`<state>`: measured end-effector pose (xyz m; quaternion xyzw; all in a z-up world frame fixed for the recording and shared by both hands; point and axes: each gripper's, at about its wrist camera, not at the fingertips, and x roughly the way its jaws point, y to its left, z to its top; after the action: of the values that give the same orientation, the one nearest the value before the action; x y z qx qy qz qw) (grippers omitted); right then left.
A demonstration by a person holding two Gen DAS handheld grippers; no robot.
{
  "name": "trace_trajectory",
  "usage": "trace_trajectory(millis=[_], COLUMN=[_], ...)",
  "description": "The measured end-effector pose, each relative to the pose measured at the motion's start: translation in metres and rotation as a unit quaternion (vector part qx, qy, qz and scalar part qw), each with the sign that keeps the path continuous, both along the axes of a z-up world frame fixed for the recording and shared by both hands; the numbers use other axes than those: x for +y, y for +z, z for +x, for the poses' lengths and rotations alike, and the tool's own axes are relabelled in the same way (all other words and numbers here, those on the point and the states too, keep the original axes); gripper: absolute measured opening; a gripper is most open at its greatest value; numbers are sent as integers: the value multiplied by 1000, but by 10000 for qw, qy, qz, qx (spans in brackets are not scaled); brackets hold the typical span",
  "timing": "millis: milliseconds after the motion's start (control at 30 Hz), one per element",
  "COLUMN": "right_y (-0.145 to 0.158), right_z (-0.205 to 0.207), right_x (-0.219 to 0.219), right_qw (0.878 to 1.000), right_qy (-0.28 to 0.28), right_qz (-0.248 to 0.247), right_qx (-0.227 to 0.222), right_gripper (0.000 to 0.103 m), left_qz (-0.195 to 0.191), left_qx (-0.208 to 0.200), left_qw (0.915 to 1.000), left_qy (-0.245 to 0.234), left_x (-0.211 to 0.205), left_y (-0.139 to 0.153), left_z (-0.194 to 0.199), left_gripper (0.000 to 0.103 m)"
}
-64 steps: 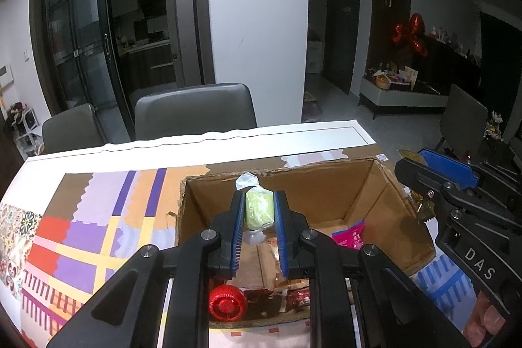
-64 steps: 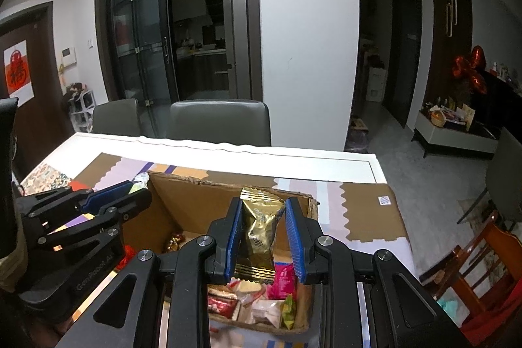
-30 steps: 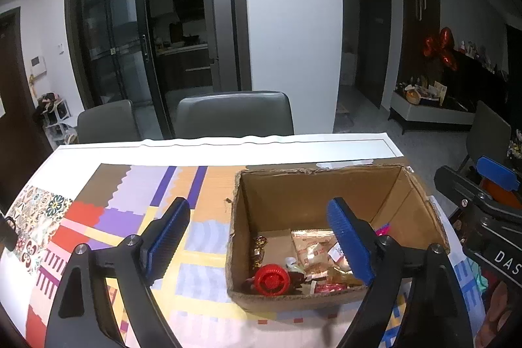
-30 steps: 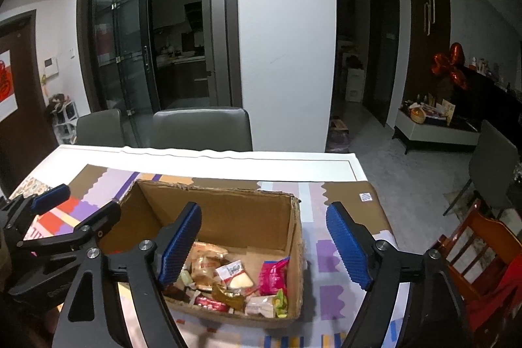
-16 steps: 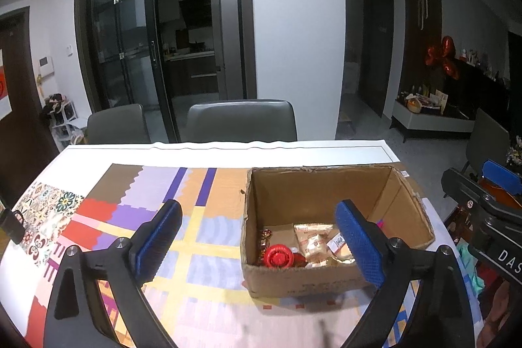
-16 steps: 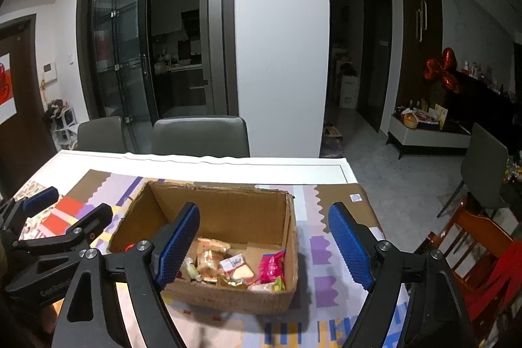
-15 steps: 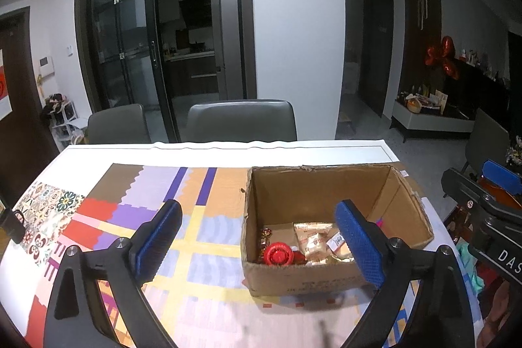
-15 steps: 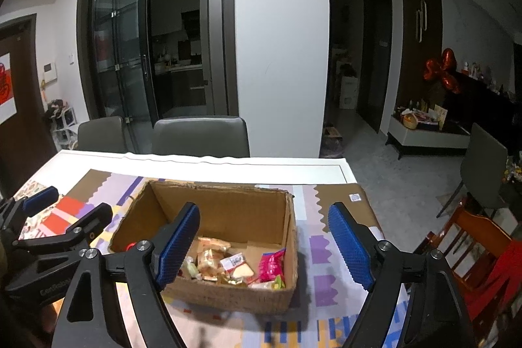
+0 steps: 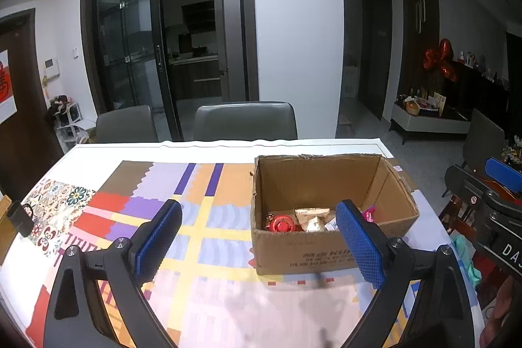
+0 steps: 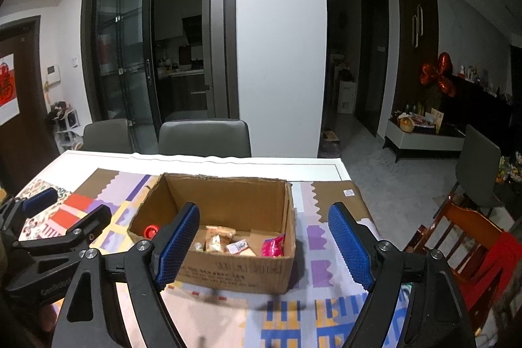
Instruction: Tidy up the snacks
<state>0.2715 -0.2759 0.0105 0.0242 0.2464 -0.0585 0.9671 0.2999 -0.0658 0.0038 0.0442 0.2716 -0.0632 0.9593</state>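
Snacks [image 10: 225,242] in cardboard box [image 9: 329,253] beyond both empty, wide-spread grippers [image 9: 257,247]; patterned tablecloth [image 9: 202,237] beneath.

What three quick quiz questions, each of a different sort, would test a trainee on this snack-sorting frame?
1. True or false: the left gripper holds a snack between its blue pads.
2. Multiple choice: the pink snack packet lies (A) on the patterned tablecloth, (B) inside the open brown cardboard box, (C) on a grey chair.
3. Fill in: the round red cap sits in the box's ____ part, seen from the left wrist view.

Key:
1. False; its jaws are wide and have just been opening, with nothing between them.
2. B.
3. Left.
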Motion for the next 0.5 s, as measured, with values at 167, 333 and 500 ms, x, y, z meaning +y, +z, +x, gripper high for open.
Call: trace_trajectory(millis=[167,333,500], right_y=[2,4,3], right_z=[-14,-30,-47], right_x=[4,8,12], right_qw=[10000,10000,9999], right_qy=[-9,-13,-41], right_qz=[3,-10,13], right_qx=[-48,-90,-123], right_gripper=[82,82,82], left_qz=[-6,-47,-86], left_qx=[-7,-68,-92], left_qw=[10000,10000,9999], left_qy=[9,13,-18], left_x=[6,10,13], left_y=[1,3,6], left_z=[-16,-35,-50], left_gripper=[97,99,99])
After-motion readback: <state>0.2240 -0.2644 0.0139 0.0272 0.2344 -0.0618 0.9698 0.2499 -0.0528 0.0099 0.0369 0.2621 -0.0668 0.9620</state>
